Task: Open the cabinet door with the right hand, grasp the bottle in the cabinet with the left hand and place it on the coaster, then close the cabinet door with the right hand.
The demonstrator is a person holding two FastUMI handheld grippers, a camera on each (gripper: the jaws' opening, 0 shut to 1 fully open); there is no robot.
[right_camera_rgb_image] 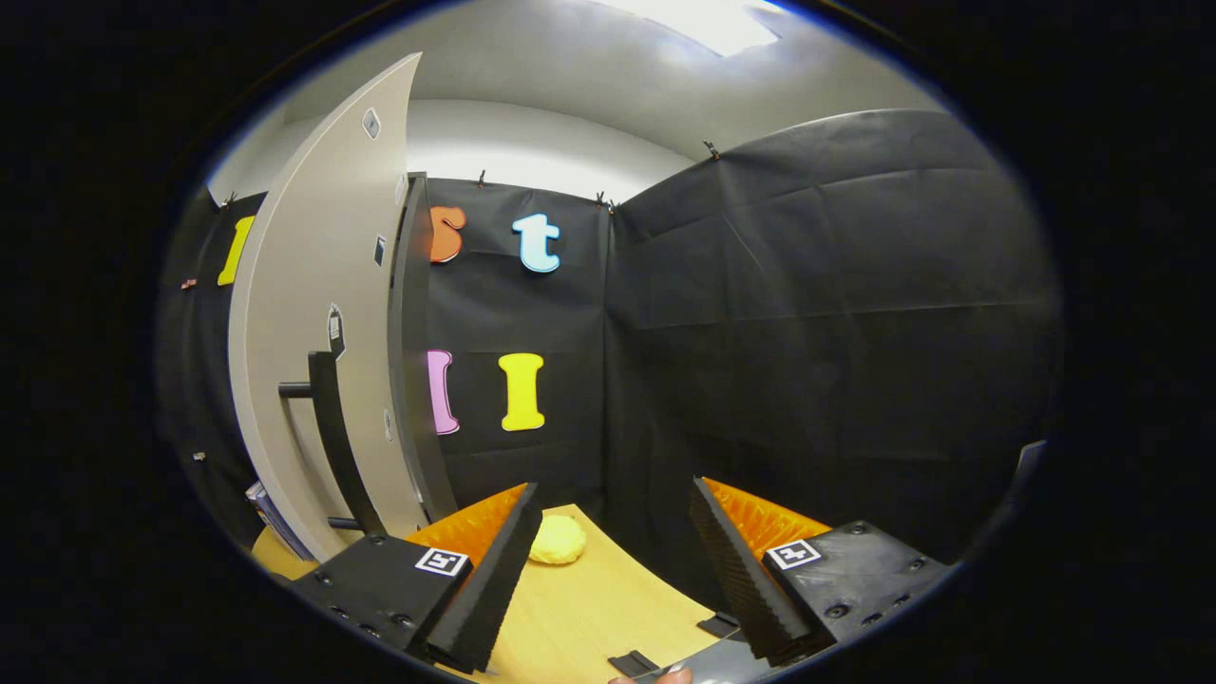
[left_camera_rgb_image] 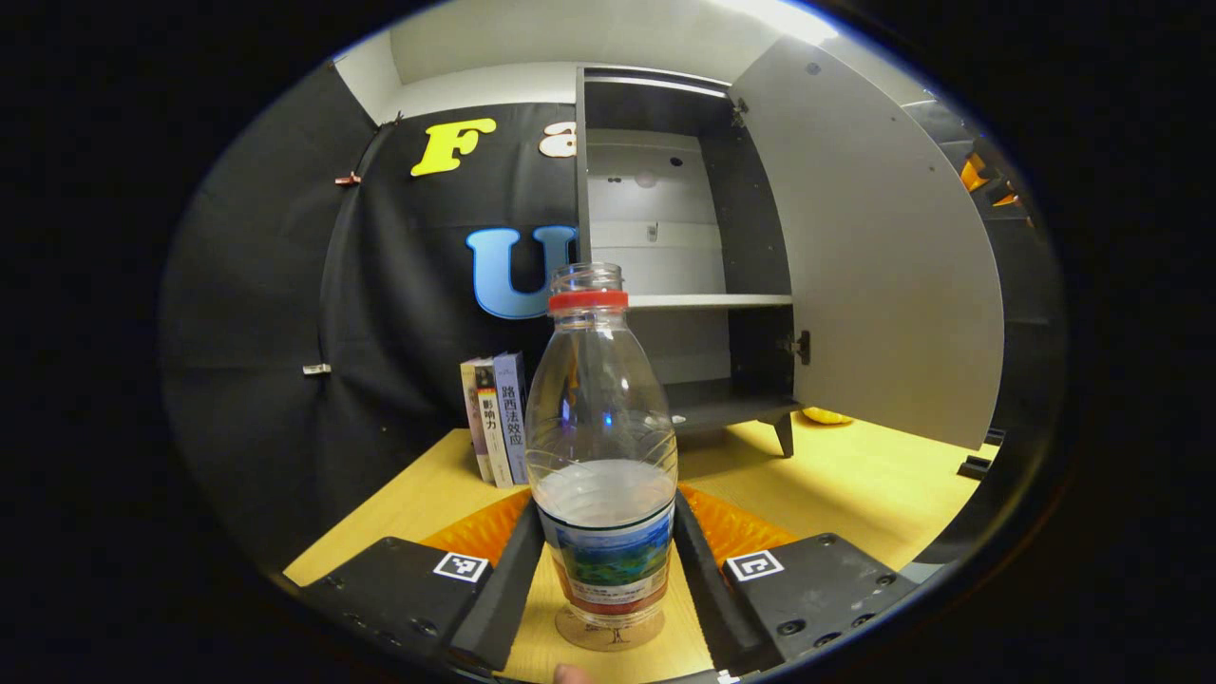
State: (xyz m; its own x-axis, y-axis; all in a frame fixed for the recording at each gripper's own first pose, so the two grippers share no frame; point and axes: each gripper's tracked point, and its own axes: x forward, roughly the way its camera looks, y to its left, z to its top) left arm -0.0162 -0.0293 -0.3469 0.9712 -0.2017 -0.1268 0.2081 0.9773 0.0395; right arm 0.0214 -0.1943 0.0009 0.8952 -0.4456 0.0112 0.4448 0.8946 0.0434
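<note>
The bottle point(left_camera_rgb_image: 601, 446) stands on the coaster point(left_camera_rgb_image: 609, 631) between the left gripper's point(left_camera_rgb_image: 608, 560) fingers — whether they pinch it, I cannot tell. The right gripper point(right_camera_rgb_image: 613, 560) is spread and empty; the cabinet door point(right_camera_rgb_image: 313, 351) is still open — closing remains.

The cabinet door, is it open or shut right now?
Open. The cabinet door is swung wide, exposing the shelf inside; the bottle already stands upright on the coaster.

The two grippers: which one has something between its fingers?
The left gripper: the bottle stands on the coaster between its fingers. The right gripper is open with nothing between them.
</note>
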